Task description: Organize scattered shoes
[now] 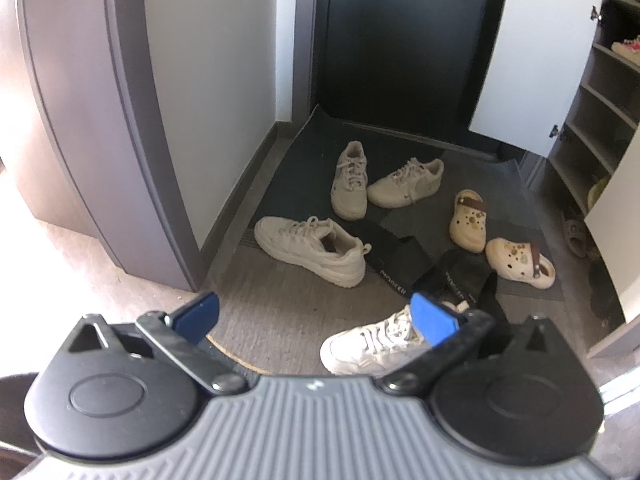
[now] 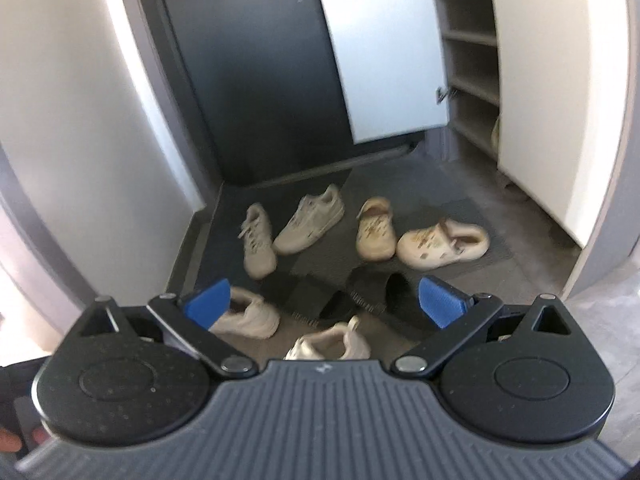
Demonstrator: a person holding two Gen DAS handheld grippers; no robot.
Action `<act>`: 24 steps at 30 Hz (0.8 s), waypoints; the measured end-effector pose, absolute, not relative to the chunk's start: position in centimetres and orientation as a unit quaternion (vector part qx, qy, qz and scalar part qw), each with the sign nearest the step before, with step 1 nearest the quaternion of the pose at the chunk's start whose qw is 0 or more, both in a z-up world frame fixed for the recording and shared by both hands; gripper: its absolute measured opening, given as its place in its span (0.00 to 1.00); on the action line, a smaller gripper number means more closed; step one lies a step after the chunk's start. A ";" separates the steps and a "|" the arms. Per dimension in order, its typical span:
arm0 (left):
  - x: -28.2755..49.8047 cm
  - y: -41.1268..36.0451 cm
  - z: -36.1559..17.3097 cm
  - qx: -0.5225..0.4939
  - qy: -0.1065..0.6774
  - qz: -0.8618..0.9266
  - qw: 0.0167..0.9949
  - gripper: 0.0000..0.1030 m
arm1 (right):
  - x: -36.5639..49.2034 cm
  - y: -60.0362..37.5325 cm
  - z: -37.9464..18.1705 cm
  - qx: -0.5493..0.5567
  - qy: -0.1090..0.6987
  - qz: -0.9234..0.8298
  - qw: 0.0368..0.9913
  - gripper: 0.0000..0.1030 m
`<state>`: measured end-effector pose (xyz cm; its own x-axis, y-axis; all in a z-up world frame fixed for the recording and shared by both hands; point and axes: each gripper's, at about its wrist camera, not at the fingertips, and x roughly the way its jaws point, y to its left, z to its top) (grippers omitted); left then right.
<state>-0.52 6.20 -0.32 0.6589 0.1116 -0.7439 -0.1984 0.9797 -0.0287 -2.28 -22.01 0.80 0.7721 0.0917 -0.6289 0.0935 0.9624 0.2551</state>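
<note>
Through my left wrist camera, my left tool hangs above the entry floor, its blue pads spread wide and holding nothing. On the dark mat lie two beige sneakers touching toe to side at the far end. A white sneaker lies on its own to the left, and another white sneaker sits nearest me, partly behind my right-hand pad. Two cream clogs lie to the right, toes just beside each other. A pair of black slides lies in the middle. Only this view shows a pink shoe high on the open shoe cabinet's shelves at far right.

Through my right wrist camera, blurrier, my right tool is likewise spread and empty. The same shoes appear from farther right: the near white sneaker shows its heel opening, and the left one is half hidden behind my left pad. Fingertips show at the bottom left corner.
</note>
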 end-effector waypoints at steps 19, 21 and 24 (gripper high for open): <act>-5.7 8.2 4.9 -0.070 0.188 -0.015 0.980 1.00 | -5.4 -19.8 4.6 0.141 0.141 0.072 0.977 1.00; -5.4 8.1 4.1 -0.058 0.187 -0.033 0.980 1.00 | -5.8 -18.4 6.3 0.111 0.125 0.074 0.983 1.00; -3.7 7.0 2.5 -0.062 0.227 -0.045 0.971 1.00 | -5.6 -17.3 7.3 0.104 0.131 0.074 0.983 1.00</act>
